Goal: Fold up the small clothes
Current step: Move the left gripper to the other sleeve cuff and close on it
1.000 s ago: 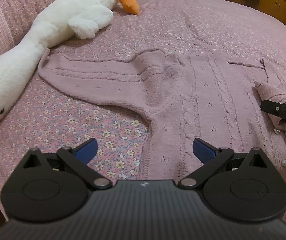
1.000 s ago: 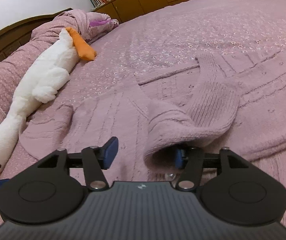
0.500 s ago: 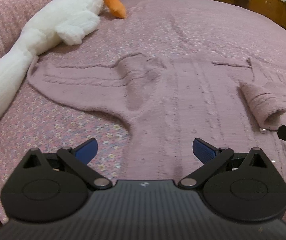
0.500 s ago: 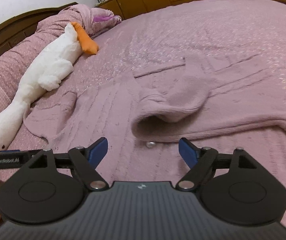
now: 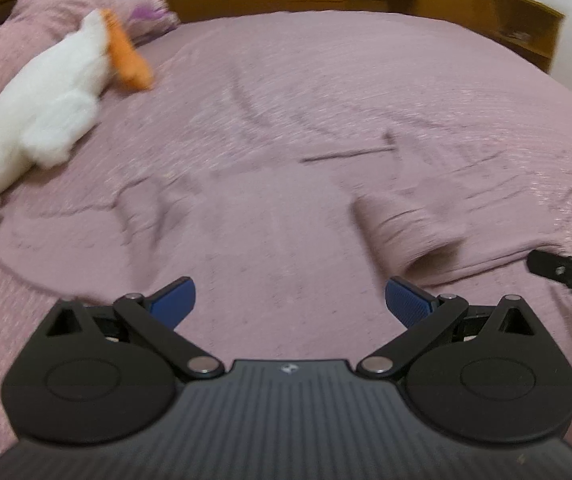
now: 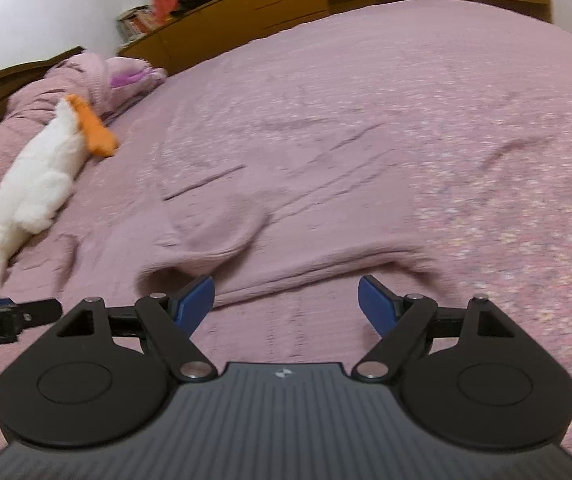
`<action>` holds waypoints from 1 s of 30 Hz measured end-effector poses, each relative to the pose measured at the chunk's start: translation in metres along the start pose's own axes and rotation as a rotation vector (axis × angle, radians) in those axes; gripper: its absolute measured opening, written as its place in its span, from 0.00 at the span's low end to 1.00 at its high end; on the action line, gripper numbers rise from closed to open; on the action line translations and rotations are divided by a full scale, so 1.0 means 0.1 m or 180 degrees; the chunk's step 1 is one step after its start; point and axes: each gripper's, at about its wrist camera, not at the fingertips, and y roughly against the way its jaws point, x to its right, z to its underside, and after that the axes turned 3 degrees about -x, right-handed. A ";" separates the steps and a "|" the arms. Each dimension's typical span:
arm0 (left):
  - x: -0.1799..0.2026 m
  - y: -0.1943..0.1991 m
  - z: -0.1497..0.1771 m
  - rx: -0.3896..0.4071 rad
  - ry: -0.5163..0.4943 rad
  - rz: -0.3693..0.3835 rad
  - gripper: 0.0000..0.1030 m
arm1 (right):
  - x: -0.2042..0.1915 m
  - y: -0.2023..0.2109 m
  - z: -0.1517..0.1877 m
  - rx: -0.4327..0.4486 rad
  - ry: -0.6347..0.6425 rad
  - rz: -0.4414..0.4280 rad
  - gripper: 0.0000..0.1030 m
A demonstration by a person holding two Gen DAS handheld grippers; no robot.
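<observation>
Both hand-held grippers, left (image 5: 290,300) and right (image 6: 286,300), are released, holding nothing; sweater (image 5: 270,232) lies flat across the bed (image 5: 366,72), sleeves spread sideways, one cuff (image 5: 402,228) folded inward.

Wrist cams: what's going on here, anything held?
A person with a handheld tool in each hand is folding a pink knit sweater spread on the bed. One sleeve is already folded onto the body. The left tool and right tool are both open, holding nothing. A white plush goose lies alongside.
</observation>
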 end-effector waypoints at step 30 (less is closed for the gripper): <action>1.11 -0.88 -0.51 -0.0099 -0.0498 0.0423 0.78 | 0.37 -0.20 0.04 -0.0061 -0.0230 0.0136 0.82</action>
